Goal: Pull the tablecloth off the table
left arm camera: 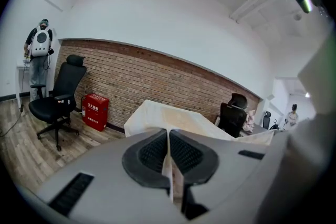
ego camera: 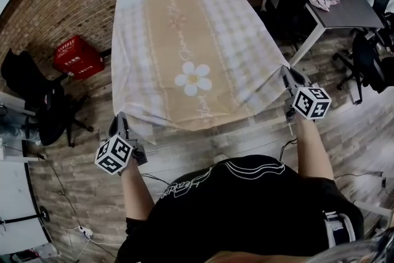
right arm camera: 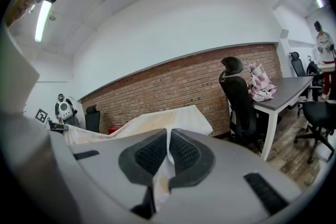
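- Tablecloth [ego camera: 197, 52], one, daisy-printed, stretches between two grippers.
- Left gripper [ego camera: 120, 125], jaws pressed together, pinches its near left corner.
- Right gripper [ego camera: 288, 78], jaws likewise closed, pinches the near right corner.

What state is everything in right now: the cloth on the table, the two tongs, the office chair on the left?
Beige-and-white checked fabric tablecloth with a daisy print: spread out flat, both near corners gripped.
Left tongs: shut on one near corner of the tablecloth.
Right tongs: shut on the other near corner.
Black swivel office chair: empty, upright.
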Demonstrator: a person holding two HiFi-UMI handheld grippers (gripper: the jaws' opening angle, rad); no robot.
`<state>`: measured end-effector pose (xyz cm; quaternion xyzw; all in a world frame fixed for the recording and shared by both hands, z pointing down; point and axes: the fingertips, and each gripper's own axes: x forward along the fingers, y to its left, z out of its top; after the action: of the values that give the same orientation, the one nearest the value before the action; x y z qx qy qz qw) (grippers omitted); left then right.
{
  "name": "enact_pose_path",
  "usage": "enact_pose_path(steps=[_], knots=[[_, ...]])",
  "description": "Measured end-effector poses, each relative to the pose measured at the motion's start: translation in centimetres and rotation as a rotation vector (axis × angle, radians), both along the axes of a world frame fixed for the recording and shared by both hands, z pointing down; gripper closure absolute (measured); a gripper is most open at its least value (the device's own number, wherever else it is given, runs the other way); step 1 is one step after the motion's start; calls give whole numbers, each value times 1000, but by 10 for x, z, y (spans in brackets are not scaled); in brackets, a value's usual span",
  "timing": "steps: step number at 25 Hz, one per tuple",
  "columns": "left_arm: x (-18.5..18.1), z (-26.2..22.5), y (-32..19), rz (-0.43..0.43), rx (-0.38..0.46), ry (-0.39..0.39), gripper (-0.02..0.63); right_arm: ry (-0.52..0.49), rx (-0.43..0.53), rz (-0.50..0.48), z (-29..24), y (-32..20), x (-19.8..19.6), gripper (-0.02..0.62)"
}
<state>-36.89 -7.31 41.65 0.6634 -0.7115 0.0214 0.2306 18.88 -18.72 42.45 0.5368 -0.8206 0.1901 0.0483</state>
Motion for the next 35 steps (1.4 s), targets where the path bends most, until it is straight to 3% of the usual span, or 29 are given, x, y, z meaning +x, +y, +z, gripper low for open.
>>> enact_pose_path(steps=[14,35], knots=[[-1,-18,59,81,12,-14,600,0,12,46,-15,76,-5,597],[-1,-38,117,156,34,-8,600,-16,40,85,-30,147,-17,598]])
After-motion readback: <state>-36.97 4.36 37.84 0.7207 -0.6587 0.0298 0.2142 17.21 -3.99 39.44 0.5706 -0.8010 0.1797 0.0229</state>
